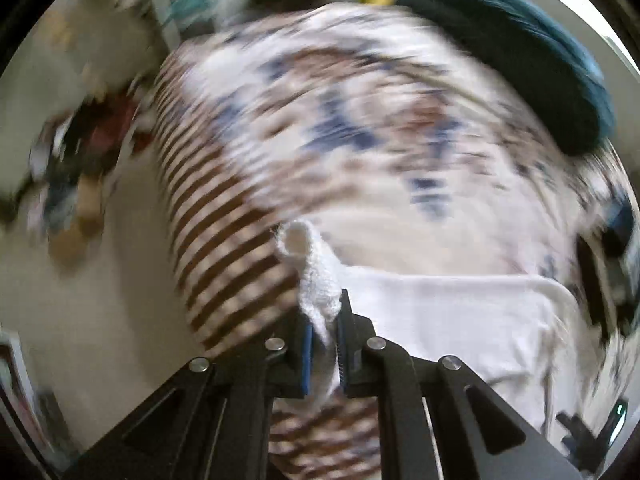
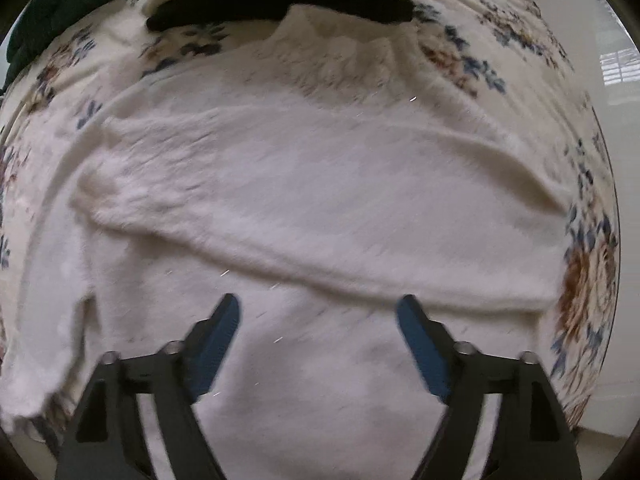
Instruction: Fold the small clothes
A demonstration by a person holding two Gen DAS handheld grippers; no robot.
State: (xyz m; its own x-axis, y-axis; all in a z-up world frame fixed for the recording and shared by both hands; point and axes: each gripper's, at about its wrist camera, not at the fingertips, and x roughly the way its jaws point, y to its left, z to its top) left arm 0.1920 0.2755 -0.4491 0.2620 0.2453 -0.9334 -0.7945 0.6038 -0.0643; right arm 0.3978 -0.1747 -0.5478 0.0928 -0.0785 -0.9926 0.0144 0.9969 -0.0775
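A white knit sweater (image 2: 304, 184) lies spread on a flowered bedcover (image 2: 584, 280), one sleeve folded across its body. My right gripper (image 2: 318, 312) is open and empty, low over the sweater's middle. My left gripper (image 1: 323, 328) is shut on a white knit edge of the sweater (image 1: 316, 280) and holds it above the bed; the rest of the white cloth (image 1: 460, 320) trails to the right. The left wrist view is motion-blurred.
A dark teal garment (image 1: 532, 52) lies at the bed's far side, also in the right wrist view (image 2: 52, 12). A black garment (image 2: 280, 6) lies beyond the sweater's collar. A brown-striped cover edge (image 1: 216, 240) hangs to the floor. Clutter (image 1: 76, 168) sits on the floor at left.
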